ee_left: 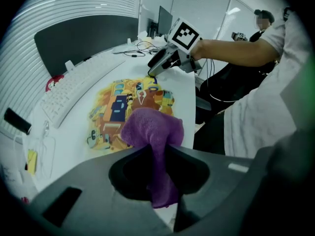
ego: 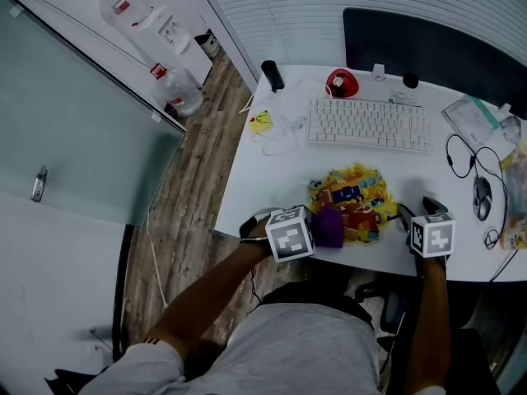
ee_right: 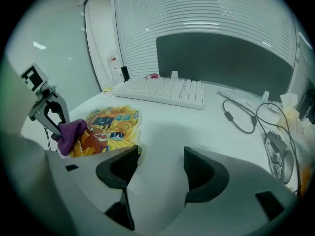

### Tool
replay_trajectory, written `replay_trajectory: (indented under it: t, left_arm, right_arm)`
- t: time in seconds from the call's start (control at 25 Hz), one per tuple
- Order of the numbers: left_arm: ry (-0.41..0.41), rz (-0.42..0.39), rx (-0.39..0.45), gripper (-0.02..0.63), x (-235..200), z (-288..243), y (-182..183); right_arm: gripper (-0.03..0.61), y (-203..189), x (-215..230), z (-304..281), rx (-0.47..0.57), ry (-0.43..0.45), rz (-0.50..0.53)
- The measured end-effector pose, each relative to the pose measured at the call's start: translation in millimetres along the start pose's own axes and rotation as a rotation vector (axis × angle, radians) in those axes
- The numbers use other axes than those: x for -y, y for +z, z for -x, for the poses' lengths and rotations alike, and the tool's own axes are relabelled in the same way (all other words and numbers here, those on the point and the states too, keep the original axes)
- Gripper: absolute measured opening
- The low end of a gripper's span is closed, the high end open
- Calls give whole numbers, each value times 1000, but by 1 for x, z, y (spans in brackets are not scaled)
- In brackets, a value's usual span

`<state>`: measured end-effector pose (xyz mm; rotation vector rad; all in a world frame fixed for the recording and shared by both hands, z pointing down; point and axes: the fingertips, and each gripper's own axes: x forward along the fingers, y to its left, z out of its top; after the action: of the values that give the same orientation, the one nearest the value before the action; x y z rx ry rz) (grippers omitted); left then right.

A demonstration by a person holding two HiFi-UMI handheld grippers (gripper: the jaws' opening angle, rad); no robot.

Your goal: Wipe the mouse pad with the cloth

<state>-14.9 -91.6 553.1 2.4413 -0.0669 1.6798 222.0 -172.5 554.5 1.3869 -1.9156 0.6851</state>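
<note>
A colourful yellow mouse pad (ego: 352, 202) (ee_left: 127, 108) (ee_right: 107, 127) lies near the front edge of the white desk (ego: 272, 179). My left gripper (ego: 317, 230) (ee_left: 156, 159) is shut on a purple cloth (ego: 328, 226) (ee_left: 153, 132) (ee_right: 70, 131), which rests on the pad's near left part. My right gripper (ego: 424, 206) (ee_right: 160, 167) stands open at the pad's right edge, nothing between its jaws. The left gripper view shows the right gripper (ee_left: 165, 60) beyond the pad.
A white keyboard (ego: 369, 123) lies behind the pad. A mouse (ego: 482, 196) with black cables (ee_right: 243, 114) is at the right. A red object (ego: 342, 82) and a dark monitor (ego: 436, 52) stand at the back. The desk's front edge is close to both grippers.
</note>
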Motion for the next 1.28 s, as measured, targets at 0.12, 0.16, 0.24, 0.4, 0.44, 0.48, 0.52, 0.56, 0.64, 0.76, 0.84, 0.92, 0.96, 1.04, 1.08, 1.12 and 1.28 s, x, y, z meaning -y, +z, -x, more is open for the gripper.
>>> replay_trajectory:
  t: [0.12, 0.16, 0.24, 0.4, 0.44, 0.48, 0.52, 0.56, 0.64, 0.76, 0.84, 0.92, 0.96, 1.04, 1.08, 1.12, 1.28]
  left_arm:
    - [17, 40, 2, 81, -6, -2, -22]
    - [18, 59, 4, 81, -8, -5, -30]
    - [13, 93, 8, 81, -7, 0, -37]
    - [46, 123, 30, 81, -12, 14, -43]
    - [47, 134, 44, 81, -12, 15, -44]
    - [47, 147, 63, 81, -12, 17, -44]
    - [49, 159, 85, 81, -13, 20, -42]
    - [56, 170, 111, 81, -14, 23, -39]
    - [79, 183, 175, 81, -17, 31, -30]
    - [122, 197, 290, 81, -24, 42, -10]
    - [144, 208, 363, 81, -28, 48, 4]
    - [162, 215, 439, 81, -32, 56, 18]
    - [173, 217, 481, 81, -35, 62, 26]
    - [202, 210, 569, 81, -38, 76, 44]
    - [219, 200, 614, 81, -39, 84, 52]
    - [237, 185, 659, 81, -39, 91, 60]
    - [292, 131, 846, 81, -35, 126, 90]
  right_arm:
    - [256, 0, 0, -1, -4, -4, 7]
    - [256, -1, 0, -1, -6, -5, 9]
    - [256, 0, 0, -1, -7, -6, 10]
    - [256, 0, 0, -1, -13, -15, 23]
    - [256, 0, 0, 0, -15, -19, 30]
    - [256, 0, 0, 1, -17, -26, 36]
    - [256, 1, 1, 3, -15, -35, 39]
    - [256, 1, 3, 5, -9, -44, 36]
    - [256, 3, 5, 12, 11, -58, 21]
    - [255, 9, 2, 25, 57, -49, 2]
    - [255, 15, -3, 34, 98, -30, -14]
    - [255, 22, -10, 44, 137, -15, -24]
    - [255, 26, -13, 50, 156, -10, -26]
    - [255, 35, -21, 62, 198, 0, -31]
    - [253, 41, -25, 69, 224, 7, -35]
    - [252, 47, -29, 77, 253, 15, -39]
    - [227, 76, -52, 110, 390, 61, -50]
